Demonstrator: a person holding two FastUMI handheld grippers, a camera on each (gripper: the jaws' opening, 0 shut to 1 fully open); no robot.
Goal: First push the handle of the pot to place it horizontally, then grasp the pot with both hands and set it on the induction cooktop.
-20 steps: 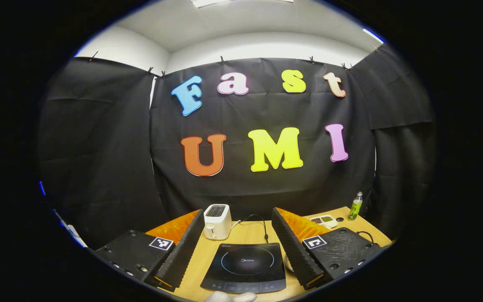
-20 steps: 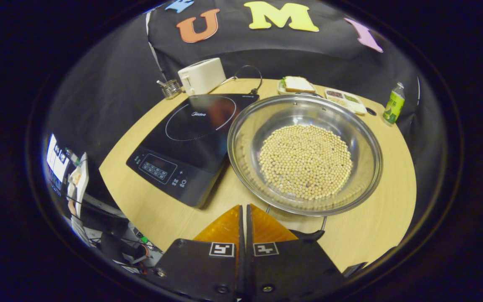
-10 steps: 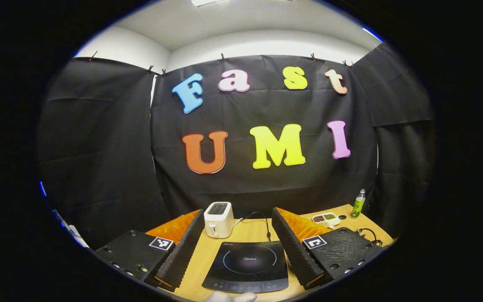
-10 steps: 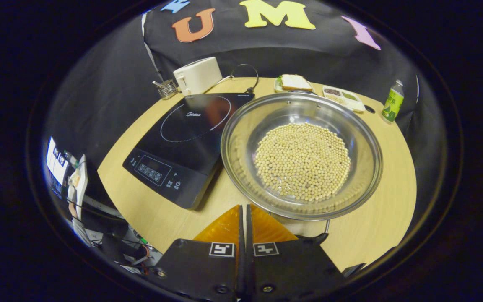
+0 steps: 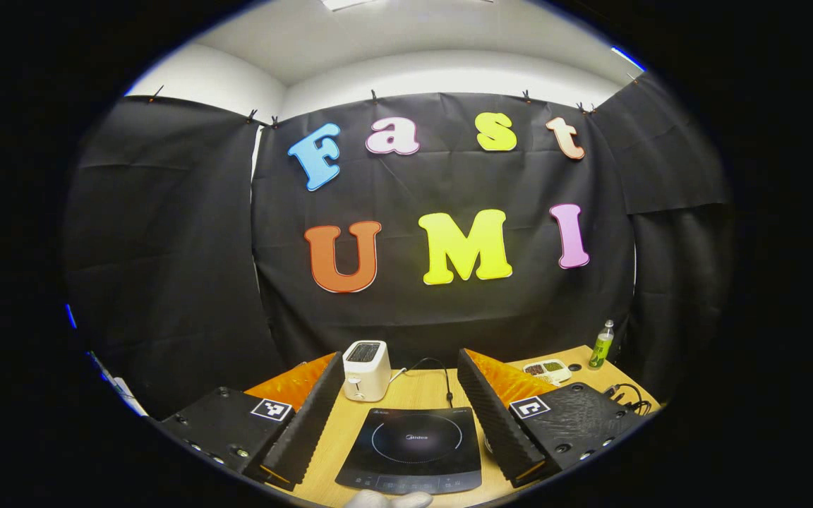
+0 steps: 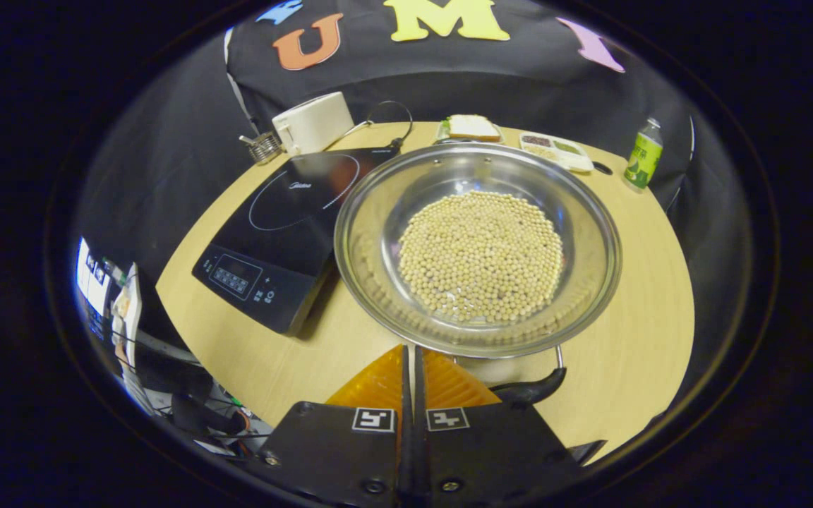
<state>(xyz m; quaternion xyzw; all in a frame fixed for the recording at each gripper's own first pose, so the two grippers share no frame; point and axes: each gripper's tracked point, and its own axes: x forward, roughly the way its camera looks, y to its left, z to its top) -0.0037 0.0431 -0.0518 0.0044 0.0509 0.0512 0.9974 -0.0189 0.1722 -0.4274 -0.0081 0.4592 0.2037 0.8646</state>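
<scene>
The wooden bench [image 6: 632, 282] carries a black induction cooktop [image 6: 286, 219] and, just beside it on its right, a wide steel pot [image 6: 593, 233] filled with pale beans [image 6: 480, 254], its rim overlapping the cooktop's edge. The pot's near handle [image 6: 530, 388] sits just beside the right gripper [image 6: 410, 356], whose fingers are pressed together on nothing. The left gripper [image 5: 401, 384] hangs above the cooktop, fingers spread wide. A white toaster [image 5: 365, 369] stands behind.

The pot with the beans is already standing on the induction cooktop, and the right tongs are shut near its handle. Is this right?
Not quite. In the right gripper view the pot stands on the table beside the induction cooktop, not on it. The right tongs are indeed shut near its handle.
</scene>
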